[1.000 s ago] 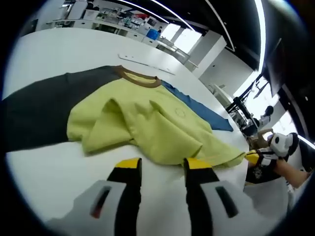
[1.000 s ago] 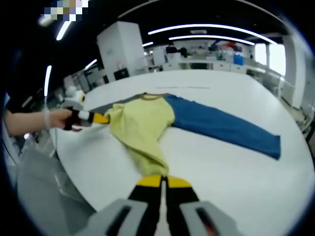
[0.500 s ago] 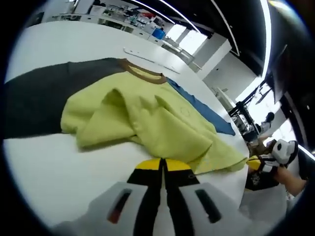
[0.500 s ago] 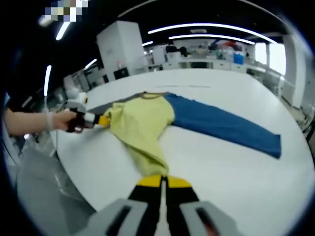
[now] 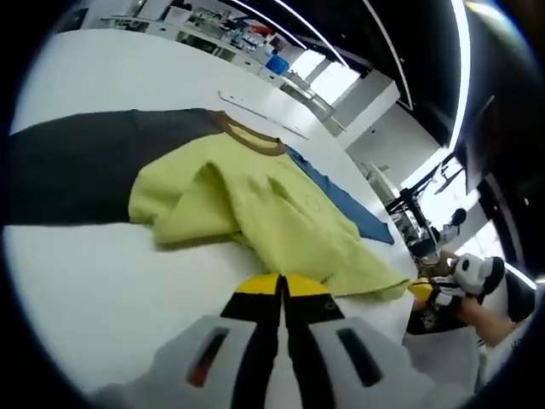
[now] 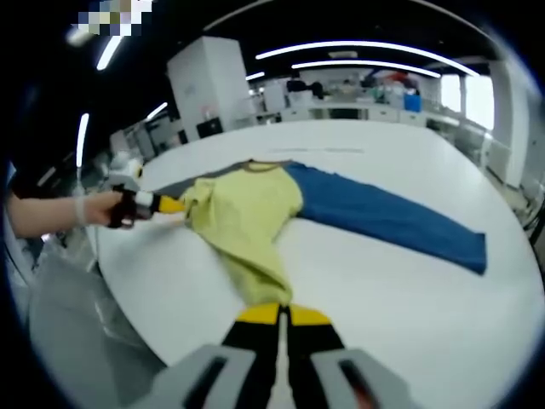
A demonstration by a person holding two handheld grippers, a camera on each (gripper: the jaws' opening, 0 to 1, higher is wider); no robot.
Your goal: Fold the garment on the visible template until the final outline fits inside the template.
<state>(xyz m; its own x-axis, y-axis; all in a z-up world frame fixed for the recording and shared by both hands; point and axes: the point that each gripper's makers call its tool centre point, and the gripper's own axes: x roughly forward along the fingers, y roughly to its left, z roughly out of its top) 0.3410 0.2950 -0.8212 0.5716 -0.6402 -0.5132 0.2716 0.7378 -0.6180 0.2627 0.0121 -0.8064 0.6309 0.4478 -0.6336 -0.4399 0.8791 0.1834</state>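
A long-sleeved shirt lies on the white table, with a yellow-green body point(image 5: 272, 204) point(image 6: 247, 213), a brown collar point(image 5: 247, 136), a dark grey sleeve point(image 5: 77, 166) and a blue sleeve point(image 6: 383, 213) spread out flat. The body is rumpled and partly folded over. My left gripper point(image 5: 282, 285) is shut right at the body's near edge. In the right gripper view its yellow tip point(image 6: 170, 204) meets the shirt's side corner. My right gripper point(image 6: 285, 313) is shut on the hem, and in the left gripper view it point(image 5: 421, 292) sits at the hem's corner.
A thin pale strip point(image 5: 255, 106) lies on the table point(image 6: 383, 298) beyond the collar. The table's curved edge runs close under both grippers. A person's hand point(image 6: 98, 207) holds the left gripper. Lab benches point(image 6: 358, 106) and a white cabinet point(image 6: 200, 85) stand far behind.
My left gripper's jaws went from open to shut at the shirt's near edge, and its view shifted a little. The right gripper stayed shut on the hem.
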